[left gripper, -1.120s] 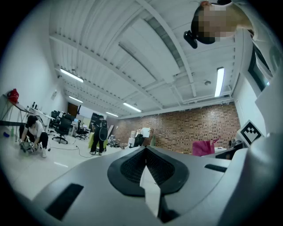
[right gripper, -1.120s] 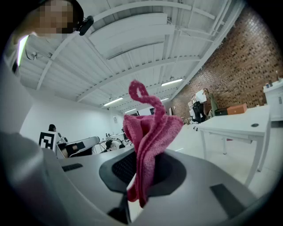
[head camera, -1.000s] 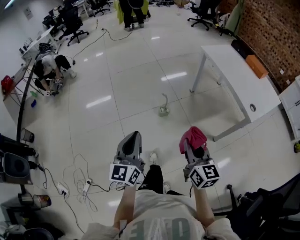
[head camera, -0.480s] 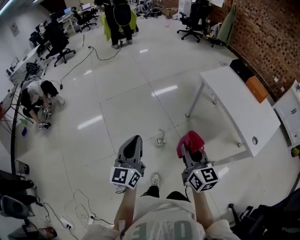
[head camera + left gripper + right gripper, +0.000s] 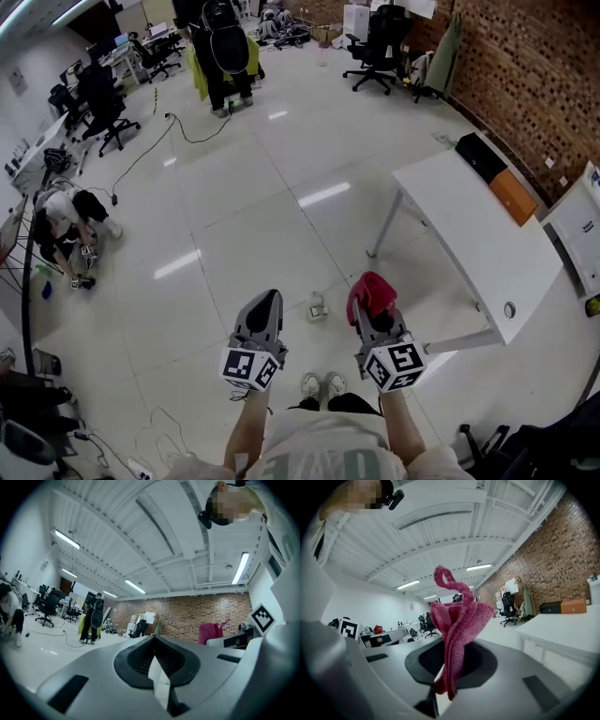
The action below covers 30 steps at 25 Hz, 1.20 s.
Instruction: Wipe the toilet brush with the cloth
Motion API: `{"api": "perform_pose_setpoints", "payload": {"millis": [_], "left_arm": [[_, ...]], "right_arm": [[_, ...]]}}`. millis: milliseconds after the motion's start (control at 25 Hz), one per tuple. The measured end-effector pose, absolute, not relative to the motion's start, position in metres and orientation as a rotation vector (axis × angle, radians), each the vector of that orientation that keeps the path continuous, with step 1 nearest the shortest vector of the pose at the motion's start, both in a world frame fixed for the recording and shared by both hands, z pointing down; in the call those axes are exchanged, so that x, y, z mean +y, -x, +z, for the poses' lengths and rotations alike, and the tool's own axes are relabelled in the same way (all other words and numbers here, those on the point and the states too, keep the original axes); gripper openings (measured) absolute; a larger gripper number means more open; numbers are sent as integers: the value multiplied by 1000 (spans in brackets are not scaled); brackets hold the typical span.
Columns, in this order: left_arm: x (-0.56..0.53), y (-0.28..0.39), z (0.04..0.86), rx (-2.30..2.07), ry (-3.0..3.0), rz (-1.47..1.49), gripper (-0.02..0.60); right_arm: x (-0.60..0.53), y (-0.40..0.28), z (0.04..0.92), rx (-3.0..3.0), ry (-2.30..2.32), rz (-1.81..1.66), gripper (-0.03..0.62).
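Note:
In the head view a small toilet brush (image 5: 316,306) stands in its holder on the glossy floor, just ahead of and between my two grippers. My left gripper (image 5: 265,301) is held level to the left of it, shut with nothing in it. Its jaws (image 5: 154,637) meet tip to tip in the left gripper view. My right gripper (image 5: 368,307) is shut on a pink cloth (image 5: 372,290). The bunched cloth (image 5: 457,618) sticks up out of those jaws (image 5: 449,668) in the right gripper view.
A white table (image 5: 469,246) with an orange box (image 5: 514,195) stands to the right, its near leg (image 5: 383,227) close to the brush. A brick wall runs behind it. A person crouches at far left (image 5: 62,221), another stands at the back (image 5: 221,45). Office chairs (image 5: 379,37) and floor cables lie further off.
Both grippers have been carried forward across the floor. The toilet brush has come much closer, from well ahead to just between the grippers. Jaws and cloth are unchanged.

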State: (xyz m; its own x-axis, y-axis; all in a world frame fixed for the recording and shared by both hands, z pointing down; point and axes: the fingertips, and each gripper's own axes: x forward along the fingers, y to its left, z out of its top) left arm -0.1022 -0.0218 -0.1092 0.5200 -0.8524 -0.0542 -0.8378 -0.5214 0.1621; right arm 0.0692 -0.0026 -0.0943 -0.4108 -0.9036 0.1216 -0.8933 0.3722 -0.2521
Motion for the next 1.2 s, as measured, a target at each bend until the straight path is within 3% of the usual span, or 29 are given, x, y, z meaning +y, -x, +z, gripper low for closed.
{"api": "perform_pose_setpoints", "payload": {"millis": [280,600,760,1200], "left_arm": [[-58,85,-20,-1449,-2685,-142,3],[-128,110,310,-1507,-2732,-244,3],[-150,122,434,-1556,-2835,-296,3],[-115,106,651,-1456,-2794,-266,3]], "right_arm": [[-40,-92,-32,2643,1623,-243,31],[-112,-80,315,2658,1592,-85,32],[-134,-75,466,2632,1582,-63,31],[-120,-71,654,2638,1453,-142,31]]}}
